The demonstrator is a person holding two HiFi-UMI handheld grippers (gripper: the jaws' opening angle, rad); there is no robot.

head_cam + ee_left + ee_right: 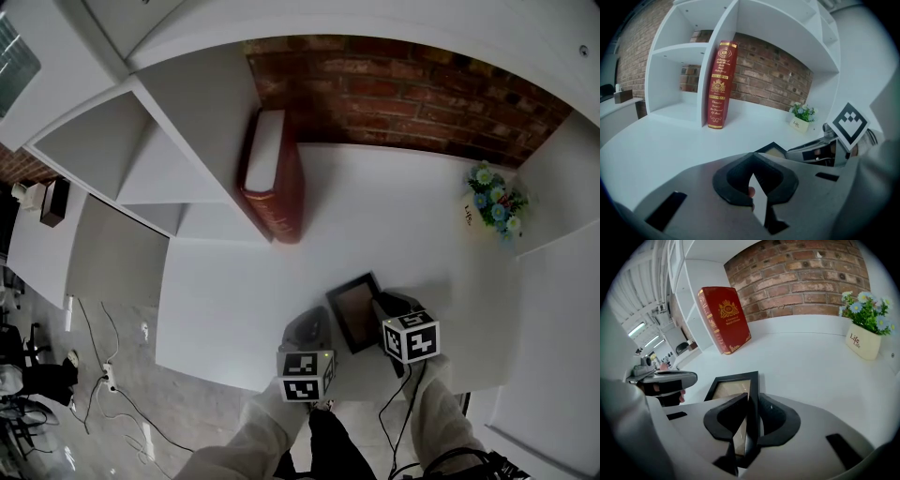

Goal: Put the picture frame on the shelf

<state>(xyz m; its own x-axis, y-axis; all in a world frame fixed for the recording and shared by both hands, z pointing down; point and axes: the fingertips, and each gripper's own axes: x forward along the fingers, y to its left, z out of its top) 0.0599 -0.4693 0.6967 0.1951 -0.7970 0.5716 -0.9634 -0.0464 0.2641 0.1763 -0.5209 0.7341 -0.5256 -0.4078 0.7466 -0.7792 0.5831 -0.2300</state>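
The right gripper's (751, 398) fingers are clamping the right rim of the picture frame (732, 386), which is lying at 6 o'clock on the table (375, 216). The left gripper's (751, 176) fingers are pressing together, empty. The frame is probably light, stiff and breakable, so gripping the rim suits it.

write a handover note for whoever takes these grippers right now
Right hand-held gripper: shut on the right edge of the picture frame.
Left hand-held gripper: jaws together, nothing in them, just left of the frame.
Frame: near the front edge of the white desktop; cannot tell if it is lifted yet.
Done: frame grasped.
Left: carry it to the white shelf, left of the red book, and set it in a compartment.
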